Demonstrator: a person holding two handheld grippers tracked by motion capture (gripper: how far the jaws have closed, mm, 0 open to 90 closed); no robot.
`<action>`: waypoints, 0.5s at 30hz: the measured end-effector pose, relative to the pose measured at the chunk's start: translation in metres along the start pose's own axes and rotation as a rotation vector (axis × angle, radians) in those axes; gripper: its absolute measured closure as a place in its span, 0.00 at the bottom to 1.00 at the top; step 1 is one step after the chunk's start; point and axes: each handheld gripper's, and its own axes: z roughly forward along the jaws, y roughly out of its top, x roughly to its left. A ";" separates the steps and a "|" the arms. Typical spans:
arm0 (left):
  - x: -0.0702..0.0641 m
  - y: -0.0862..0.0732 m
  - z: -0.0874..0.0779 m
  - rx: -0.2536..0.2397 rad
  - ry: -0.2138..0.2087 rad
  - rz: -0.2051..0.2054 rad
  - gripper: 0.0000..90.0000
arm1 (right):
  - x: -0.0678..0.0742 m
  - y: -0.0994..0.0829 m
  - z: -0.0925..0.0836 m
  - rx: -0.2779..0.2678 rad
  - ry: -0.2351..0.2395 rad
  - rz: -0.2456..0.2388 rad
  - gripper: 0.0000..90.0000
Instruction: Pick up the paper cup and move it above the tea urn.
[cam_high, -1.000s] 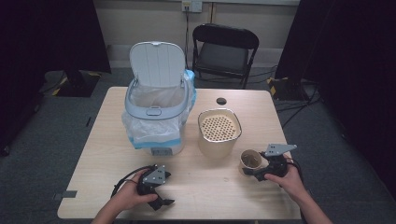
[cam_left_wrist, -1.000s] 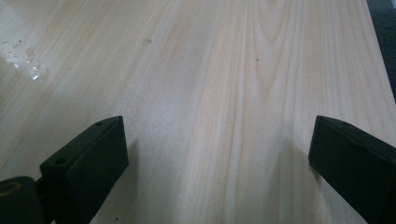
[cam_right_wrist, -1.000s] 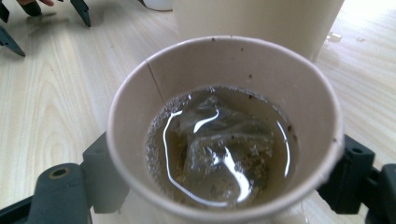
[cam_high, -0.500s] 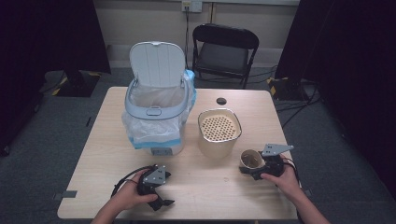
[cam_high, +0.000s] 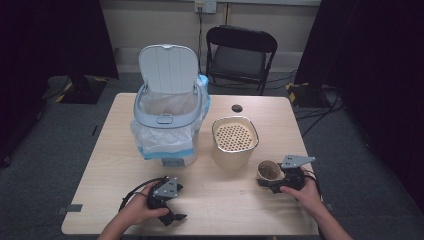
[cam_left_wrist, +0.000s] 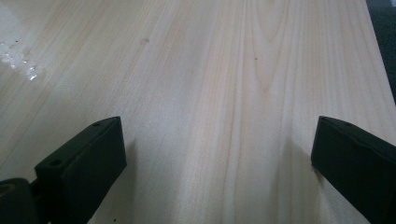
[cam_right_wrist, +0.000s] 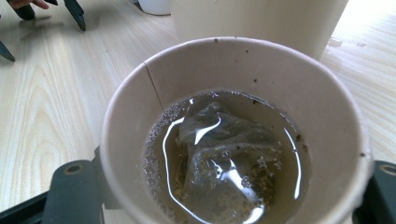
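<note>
Paper cup with the soaked tea bag is the thing in hand, and it stands near the right end of the table, on the near side; now read the scene from the left. Your left gripper rests on the wood near the near edge, left of centre, held by your left hand; in the left gripper view its two black jaws stand wide apart with nothing but bare tabletop between them, so it holds nothing. Farther from you, left of centre, stands the pale blue and white bin; its lid is tipped up and back, and a clear bag liner hangs over its rim. Just right of the bin sits the beige strainer pot, its perforated insert showing on top; a small dark round thing, too small to make out, lies beyond it toward the far edge. The cup is just near and right of that pot, holding cloudy liquid with the tea bag sunk in it. Your right gripper, with its grey plate on top, has a jaw on each side of the cup and its jaws have just been closing; whether the pads press on the wall yet, you cannot tell from these views.
</note>
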 end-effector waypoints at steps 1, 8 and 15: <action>0.000 0.000 0.000 0.000 0.000 0.000 0.03 | 0.000 0.000 0.000 0.003 0.004 0.005 0.28; 0.000 0.000 0.000 0.000 0.000 0.000 0.03 | -0.007 0.002 -0.006 0.036 -0.020 0.009 0.29; 0.000 0.000 0.000 0.000 0.000 0.003 0.02 | -0.016 0.011 -0.008 0.057 -0.057 0.006 0.29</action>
